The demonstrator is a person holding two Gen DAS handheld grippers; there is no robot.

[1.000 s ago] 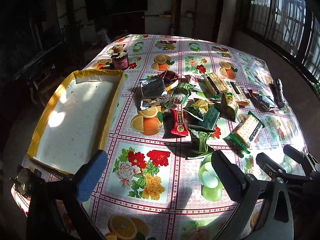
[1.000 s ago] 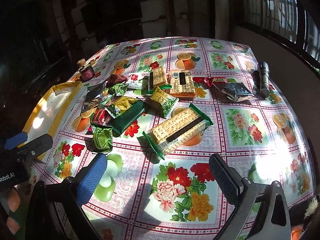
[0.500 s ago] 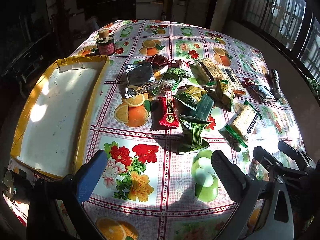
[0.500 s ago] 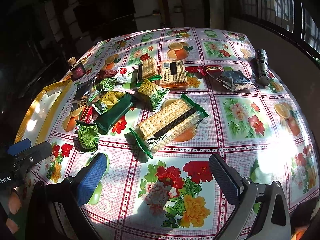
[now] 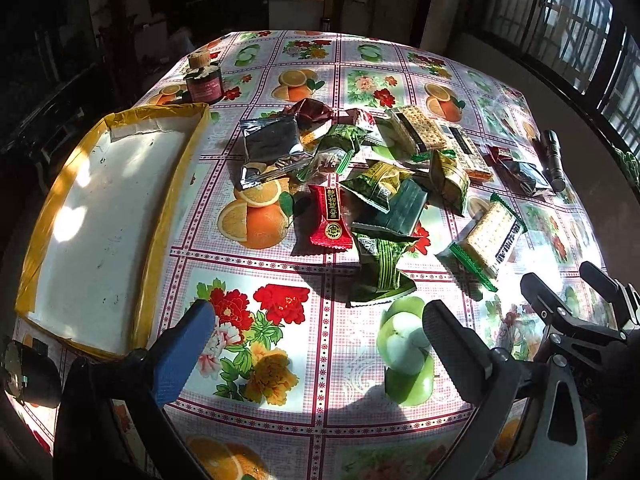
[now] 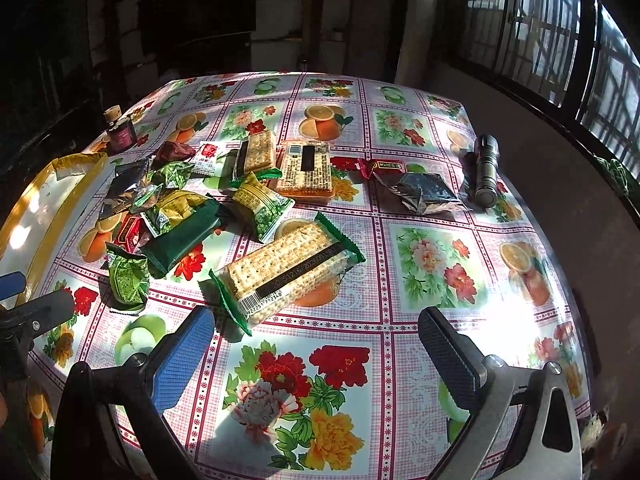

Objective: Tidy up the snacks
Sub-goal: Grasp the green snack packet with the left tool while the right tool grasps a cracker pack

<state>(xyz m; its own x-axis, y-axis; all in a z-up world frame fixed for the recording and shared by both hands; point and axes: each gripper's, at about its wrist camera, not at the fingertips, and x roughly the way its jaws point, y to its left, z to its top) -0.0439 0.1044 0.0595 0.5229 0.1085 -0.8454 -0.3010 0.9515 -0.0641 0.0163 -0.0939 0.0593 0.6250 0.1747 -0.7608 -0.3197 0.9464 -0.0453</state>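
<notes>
Both grippers, left (image 5: 316, 332) and right (image 6: 316, 332), hang spread and empty. Crackers (image 6: 286, 270) lie just ahead of the right jaws; a skewed pinch may crush them.

three cracker packs (image 6: 286, 271), perhaps a dozen smaller snack packets (image 5: 331, 221), one tray (image 5: 96, 220), one flashlight (image 6: 486, 170), one jar (image 5: 204, 82).

The cracker pack (image 6: 286, 270) carries a barcode and printed digits reading roughly "20251216/20260915".
</notes>
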